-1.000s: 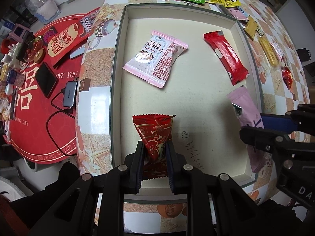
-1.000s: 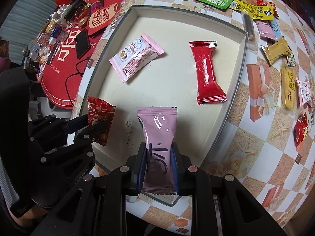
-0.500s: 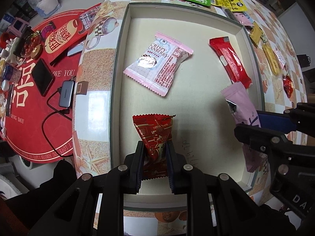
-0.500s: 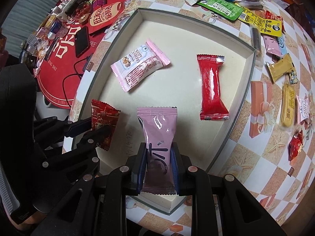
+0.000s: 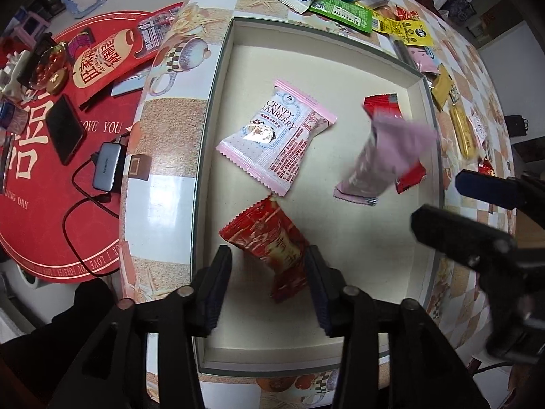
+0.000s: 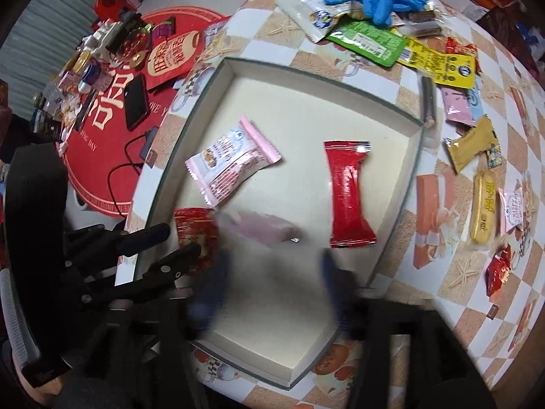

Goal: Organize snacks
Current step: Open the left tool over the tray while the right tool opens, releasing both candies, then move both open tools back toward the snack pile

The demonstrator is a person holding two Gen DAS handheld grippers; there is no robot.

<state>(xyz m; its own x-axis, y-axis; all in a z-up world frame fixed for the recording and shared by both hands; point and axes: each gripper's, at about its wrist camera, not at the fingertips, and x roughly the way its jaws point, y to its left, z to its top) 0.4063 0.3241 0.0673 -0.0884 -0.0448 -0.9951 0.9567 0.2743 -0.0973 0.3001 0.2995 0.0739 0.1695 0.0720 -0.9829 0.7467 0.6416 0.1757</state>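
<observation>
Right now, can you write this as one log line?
left gripper: open | right gripper: open | crinkly red snack packet, blurred pink wrapper: over shallow cream tray

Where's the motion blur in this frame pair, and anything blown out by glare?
Right wrist view: right tool and the pink packet are smeared; the long red packet is sharp. Left wrist view: only the pink packet is blurred; glare whitens a table tile.

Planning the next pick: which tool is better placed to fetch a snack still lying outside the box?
Right tool: open, on the side nearest the yellow bar outside the box. Left tool, also open, is farther.
</observation>
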